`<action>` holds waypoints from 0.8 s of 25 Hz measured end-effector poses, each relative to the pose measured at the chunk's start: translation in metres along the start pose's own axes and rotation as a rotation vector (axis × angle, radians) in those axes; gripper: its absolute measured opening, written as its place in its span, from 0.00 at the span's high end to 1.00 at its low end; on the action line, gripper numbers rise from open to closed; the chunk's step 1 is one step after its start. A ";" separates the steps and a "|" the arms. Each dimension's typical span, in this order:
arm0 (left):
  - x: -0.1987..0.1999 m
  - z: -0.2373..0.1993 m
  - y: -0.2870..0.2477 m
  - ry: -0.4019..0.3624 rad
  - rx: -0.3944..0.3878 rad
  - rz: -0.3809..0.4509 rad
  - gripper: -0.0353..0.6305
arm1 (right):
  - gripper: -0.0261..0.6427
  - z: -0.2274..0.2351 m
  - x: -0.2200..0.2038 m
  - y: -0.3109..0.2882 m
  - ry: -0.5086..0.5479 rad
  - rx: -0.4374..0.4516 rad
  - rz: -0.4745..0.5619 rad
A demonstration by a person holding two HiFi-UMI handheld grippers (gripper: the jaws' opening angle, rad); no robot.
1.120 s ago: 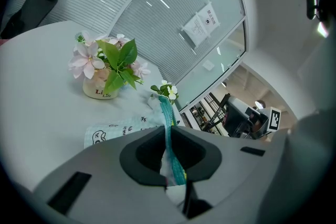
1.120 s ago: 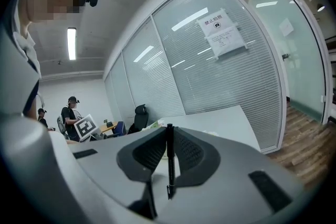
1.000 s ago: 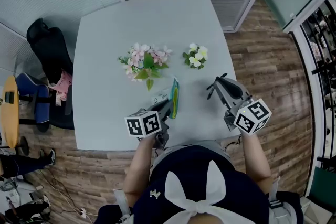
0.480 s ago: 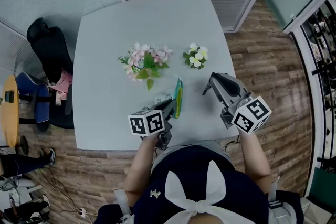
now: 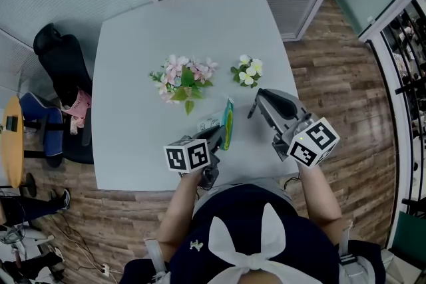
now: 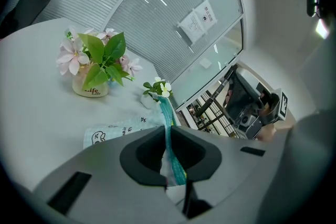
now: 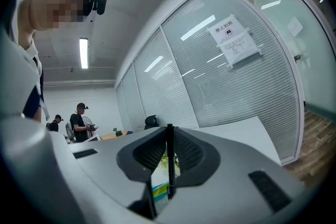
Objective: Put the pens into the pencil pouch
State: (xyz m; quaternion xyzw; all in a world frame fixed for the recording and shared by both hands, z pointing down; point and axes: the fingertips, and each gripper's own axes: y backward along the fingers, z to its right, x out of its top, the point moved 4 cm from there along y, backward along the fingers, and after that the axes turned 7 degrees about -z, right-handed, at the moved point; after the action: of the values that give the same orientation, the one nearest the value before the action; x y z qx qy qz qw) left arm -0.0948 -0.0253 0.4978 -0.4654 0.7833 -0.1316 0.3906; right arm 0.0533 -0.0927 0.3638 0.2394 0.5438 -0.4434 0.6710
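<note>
A pale blue pencil pouch [image 6: 111,132] with doodles and a teal zip edge [image 5: 227,122] lies on the grey table [image 5: 133,30], its near end lifted. My left gripper [image 5: 217,136] is shut on that teal edge, which runs up between the jaws in the left gripper view [image 6: 167,136]. My right gripper [image 5: 255,106] hovers to the right of the pouch, apart from it, pointing about level. It is shut on a thin black pen [image 7: 169,157] that stands upright between the pads. In the left gripper view the right gripper [image 6: 247,105] shows at the right.
A vase of pink flowers [image 5: 183,78] and a small pot of white flowers [image 5: 247,71] stand just beyond the pouch. A black chair [image 5: 63,63] is at the table's left side. The table's front edge is close to my body. People stand far off in the room [image 7: 80,122].
My right gripper has risen and shifted left toward the pouch, carrying the black pen. The left gripper and the pouch have stayed put.
</note>
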 end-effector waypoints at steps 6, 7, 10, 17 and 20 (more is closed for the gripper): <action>0.000 0.000 -0.002 -0.003 0.004 -0.005 0.87 | 0.88 -0.007 0.006 -0.012 0.010 0.035 0.015; 0.000 0.001 -0.003 -0.003 0.002 -0.005 0.87 | 0.88 -0.009 0.006 -0.014 0.011 0.041 0.016; 0.000 0.003 -0.003 -0.003 -0.006 -0.003 0.87 | 0.88 -0.013 0.007 -0.019 0.016 0.057 0.014; 0.000 0.006 -0.005 0.003 -0.013 -0.005 0.87 | 0.88 -0.022 0.005 -0.028 0.019 0.090 -0.002; 0.000 0.006 -0.005 0.002 -0.013 -0.009 0.87 | 0.88 -0.025 0.002 -0.032 0.021 0.097 -0.006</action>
State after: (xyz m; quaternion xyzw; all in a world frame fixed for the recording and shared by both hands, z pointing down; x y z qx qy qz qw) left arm -0.0866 -0.0270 0.4970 -0.4712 0.7825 -0.1286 0.3863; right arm 0.0131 -0.0890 0.3594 0.2747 0.5292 -0.4689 0.6516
